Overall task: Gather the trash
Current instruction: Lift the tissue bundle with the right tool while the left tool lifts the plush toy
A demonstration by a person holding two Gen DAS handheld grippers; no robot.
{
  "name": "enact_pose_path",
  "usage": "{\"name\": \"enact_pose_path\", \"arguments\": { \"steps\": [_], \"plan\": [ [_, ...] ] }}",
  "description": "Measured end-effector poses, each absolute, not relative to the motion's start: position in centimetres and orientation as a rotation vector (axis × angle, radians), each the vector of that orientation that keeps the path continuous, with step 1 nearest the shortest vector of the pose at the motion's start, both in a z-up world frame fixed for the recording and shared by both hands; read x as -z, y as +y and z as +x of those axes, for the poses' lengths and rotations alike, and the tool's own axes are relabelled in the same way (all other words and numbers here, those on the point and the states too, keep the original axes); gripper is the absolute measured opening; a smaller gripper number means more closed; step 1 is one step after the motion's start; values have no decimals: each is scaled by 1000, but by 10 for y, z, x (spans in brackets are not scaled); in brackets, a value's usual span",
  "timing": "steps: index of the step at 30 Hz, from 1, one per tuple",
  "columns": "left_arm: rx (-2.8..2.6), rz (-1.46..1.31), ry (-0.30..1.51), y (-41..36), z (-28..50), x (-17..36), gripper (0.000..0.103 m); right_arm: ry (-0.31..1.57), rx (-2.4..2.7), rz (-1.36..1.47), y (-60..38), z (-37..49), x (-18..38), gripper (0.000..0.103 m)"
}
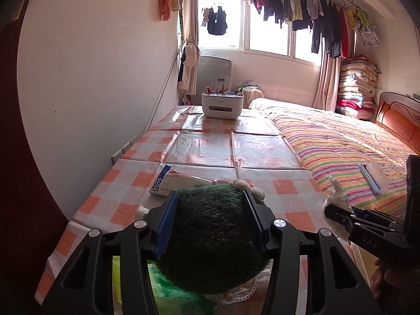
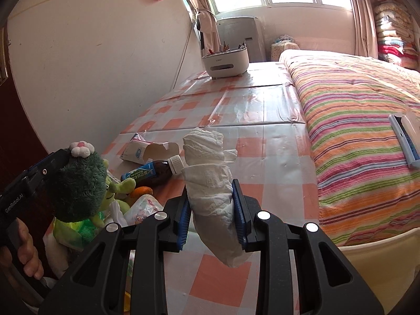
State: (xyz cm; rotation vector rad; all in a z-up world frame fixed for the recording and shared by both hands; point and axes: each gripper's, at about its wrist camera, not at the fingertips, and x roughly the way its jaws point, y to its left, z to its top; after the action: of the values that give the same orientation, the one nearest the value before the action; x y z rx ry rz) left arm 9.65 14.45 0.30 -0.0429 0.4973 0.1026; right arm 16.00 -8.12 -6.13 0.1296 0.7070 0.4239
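Note:
My left gripper [image 1: 210, 210] is shut on the dark green furry head of a plush toy [image 1: 210, 236], held above the checked table; the toy [image 2: 78, 183] shows in the right wrist view with a flower on top. My right gripper [image 2: 211, 207] is shut on a crumpled white tissue wad [image 2: 210, 181], also seen at the right of the left wrist view [image 1: 337, 197]. A dark bottle [image 2: 155, 172] with a white cap, an open carton [image 2: 149, 152], an orange [image 2: 141, 191] and a plastic wrapper [image 2: 144, 207] lie on the table by the toy.
A checked plastic tablecloth [image 2: 249, 110] covers the table. A white organiser box [image 2: 225, 60] with pens stands at the far end. A striped bed [image 2: 354, 105] lies to the right with a white and blue lint brush [image 2: 404, 136]. A cream bin rim [image 2: 380, 244] shows below the bed edge.

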Motion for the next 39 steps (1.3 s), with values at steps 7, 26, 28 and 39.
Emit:
{"name": "enact_pose_path", "arguments": {
  "steps": [7, 26, 28, 39],
  "plan": [
    [-125, 0, 518, 135, 101, 0, 12, 715, -409, 128, -92, 156, 66, 28],
    [-30, -62, 658, 142, 118, 29, 1, 705, -402, 172, -102, 155, 65, 29],
    [-13, -100, 654, 147, 119, 30, 1, 703, -401, 182, -104, 155, 64, 29],
    [-24, -152, 499, 162, 94, -4, 1, 689, -395, 183, -108, 152, 62, 31]
  ]
}}
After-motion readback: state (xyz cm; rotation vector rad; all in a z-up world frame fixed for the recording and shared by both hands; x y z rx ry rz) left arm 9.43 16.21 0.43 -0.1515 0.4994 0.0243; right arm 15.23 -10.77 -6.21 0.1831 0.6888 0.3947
